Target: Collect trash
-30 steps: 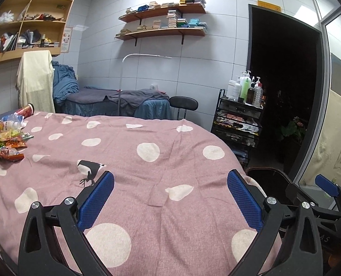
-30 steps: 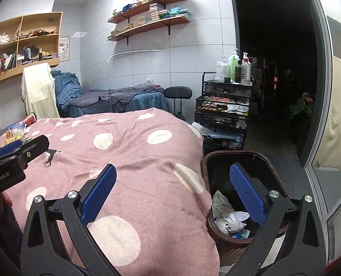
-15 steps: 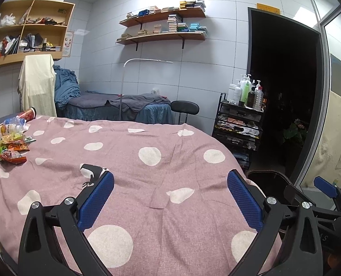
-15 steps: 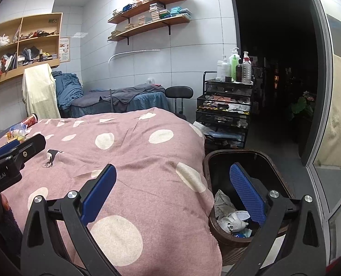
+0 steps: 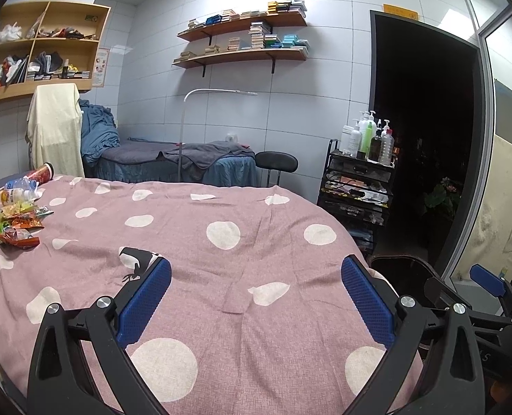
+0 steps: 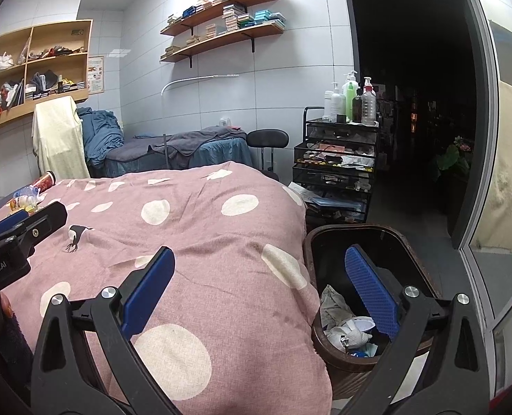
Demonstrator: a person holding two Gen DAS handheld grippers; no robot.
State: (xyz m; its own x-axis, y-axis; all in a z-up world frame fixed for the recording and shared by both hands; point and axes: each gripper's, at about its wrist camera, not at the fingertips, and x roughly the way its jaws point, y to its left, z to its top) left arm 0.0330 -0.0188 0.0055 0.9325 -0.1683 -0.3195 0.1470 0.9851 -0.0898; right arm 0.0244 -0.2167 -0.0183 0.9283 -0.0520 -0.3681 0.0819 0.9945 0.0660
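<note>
Shiny, crinkly snack wrappers (image 5: 17,224) lie on the pink spotted blanket (image 5: 238,276).
They sit at its far left edge by a bottle (image 5: 19,186). The left gripper (image 5: 256,297) and right gripper (image 6: 259,290) are both wide apart, holding nothing.

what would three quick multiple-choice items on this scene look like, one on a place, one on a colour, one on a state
1. Where do the snack wrappers lie?
A. on the far left of the bed cover
B. inside the bin
C. on the black trolley

2. What colour are the pads of the right gripper?
A. red
B. blue
C. yellow

3. How does the left gripper stand?
A. shut on a wrapper
B. shut on nothing
C. open and empty

Answers: 1 A, the wrappers sit in a pile on the spotted cover, far from the trash bin. 2 B, both pads show blue. 3 C, its jaws stand wide apart with only cover between them.
</note>
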